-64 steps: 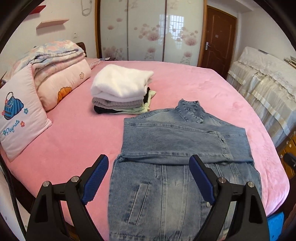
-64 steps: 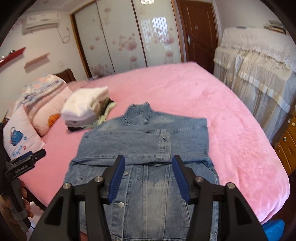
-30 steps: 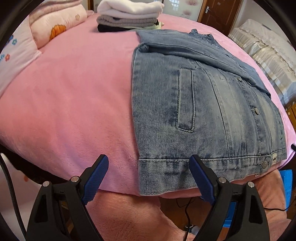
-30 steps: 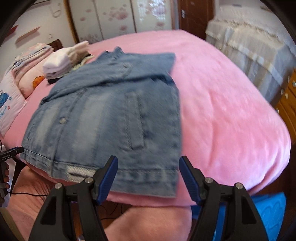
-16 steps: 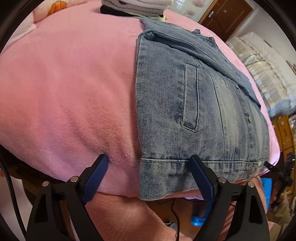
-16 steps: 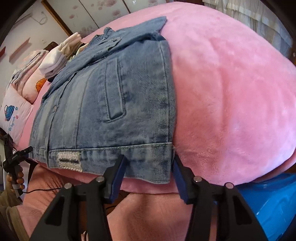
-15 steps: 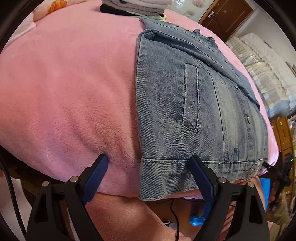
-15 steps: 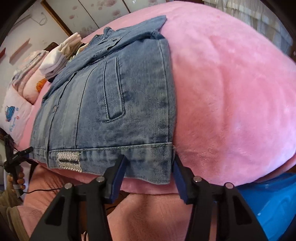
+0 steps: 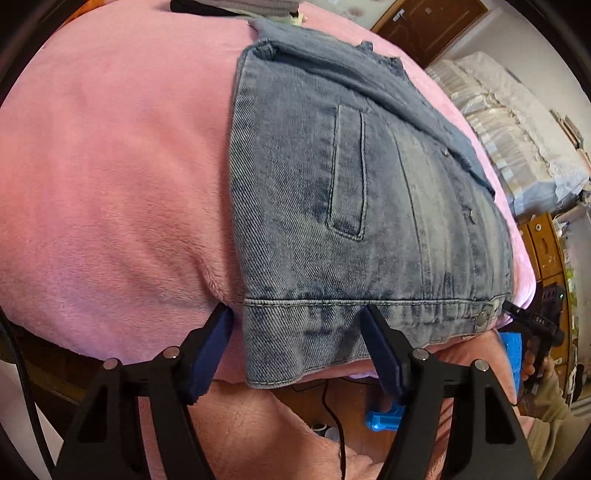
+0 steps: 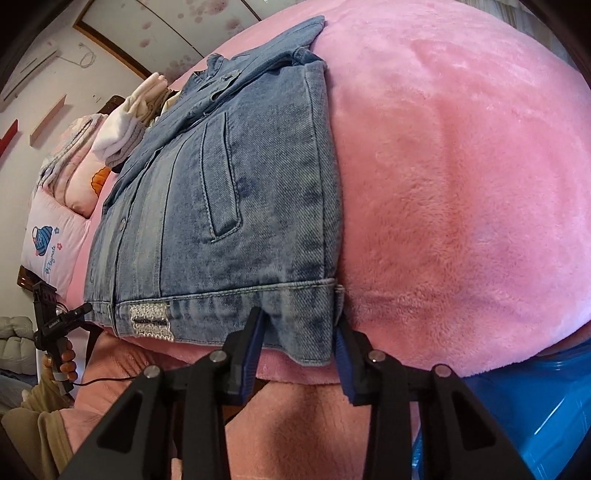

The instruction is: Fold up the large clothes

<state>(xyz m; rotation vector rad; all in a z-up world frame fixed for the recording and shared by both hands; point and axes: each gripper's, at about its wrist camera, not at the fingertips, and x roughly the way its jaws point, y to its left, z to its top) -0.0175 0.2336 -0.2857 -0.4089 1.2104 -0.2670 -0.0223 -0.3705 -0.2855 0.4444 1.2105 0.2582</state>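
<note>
1. Home bedroom, judging by a wide bed (image 10: 461, 184) under a pink plush cover.
2. Printed pillows (image 10: 55, 236) and a folded quilt (image 10: 74, 136) piled at the head.
3. Floral sliding wardrobe doors (image 10: 177, 40) along the far wall.
4. Brown wooden door (image 9: 436, 22), plus lace-covered furniture (image 9: 517, 129) alongside.
5. Folded clothes (image 10: 125, 125) stacked on the cover.
</note>
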